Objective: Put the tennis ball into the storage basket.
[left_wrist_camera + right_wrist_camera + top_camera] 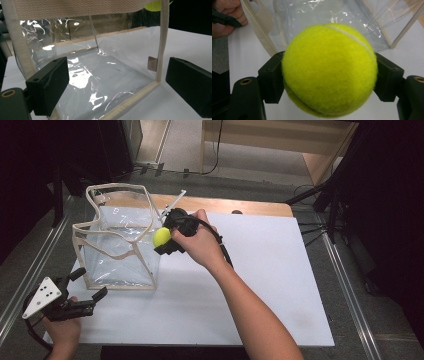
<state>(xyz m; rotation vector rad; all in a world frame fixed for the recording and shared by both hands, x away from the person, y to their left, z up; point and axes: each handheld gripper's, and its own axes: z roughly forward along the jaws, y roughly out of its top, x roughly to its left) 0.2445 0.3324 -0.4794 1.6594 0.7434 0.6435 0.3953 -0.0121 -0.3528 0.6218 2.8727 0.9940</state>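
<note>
Right gripper [161, 240], jaws clamped on tennis ball [329, 70], is held at clear bag [120, 245] rim, transfer step judged underway; ball to be carried over opening ahead and released; left gripper [90, 285], jaws spread, empty.

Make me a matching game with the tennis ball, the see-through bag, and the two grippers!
Things:
1. tennis ball
2. clear bag
3. left gripper
4. right gripper

States:
A. jaws open, near the bag's lower corner
B. stands open-topped on the white table, nothing inside
C. yellow-green, squeezed between two black jaws
D. held up beside the bag's top edge, shut on something

Pairs: 1-C, 2-B, 3-A, 4-D
</note>
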